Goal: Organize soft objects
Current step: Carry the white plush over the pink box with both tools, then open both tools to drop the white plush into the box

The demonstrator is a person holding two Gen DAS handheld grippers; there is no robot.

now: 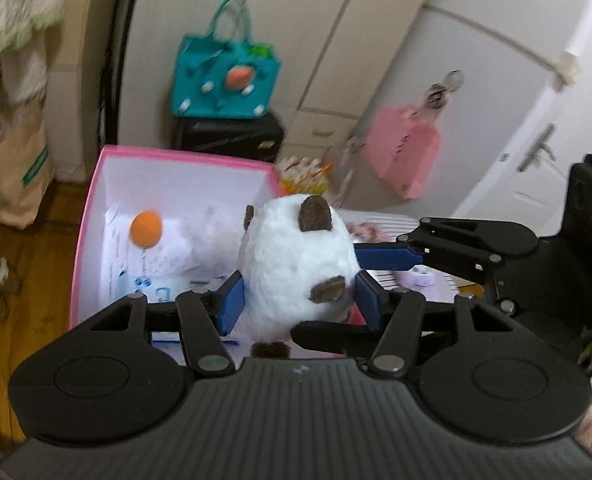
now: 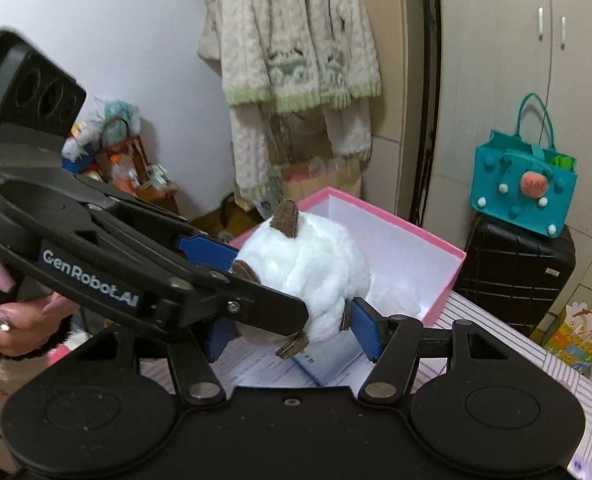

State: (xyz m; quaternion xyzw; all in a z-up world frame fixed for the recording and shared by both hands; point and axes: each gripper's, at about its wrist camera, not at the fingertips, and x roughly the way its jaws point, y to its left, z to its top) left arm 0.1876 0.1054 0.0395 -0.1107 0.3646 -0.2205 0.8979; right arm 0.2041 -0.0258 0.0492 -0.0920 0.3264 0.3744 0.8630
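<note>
White plush toy (image 1: 296, 256) with brown felt ears, held in the air at the near right edge of the open pink box (image 1: 92, 216). Left gripper (image 1: 296, 300) and right gripper (image 2: 292, 328) both clamp its body, pads sinking into the fur. Judged light, compressible and sturdy; best gripped mid-body, not by the ears.

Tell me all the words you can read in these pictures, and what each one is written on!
"GenRobot.AI": white letters on the side of the left gripper.
Papers inside the pink box: printed, but too blurred to read.
Blue booklet under the white plush toy: print too small to read.
Nothing else is readable.
</note>
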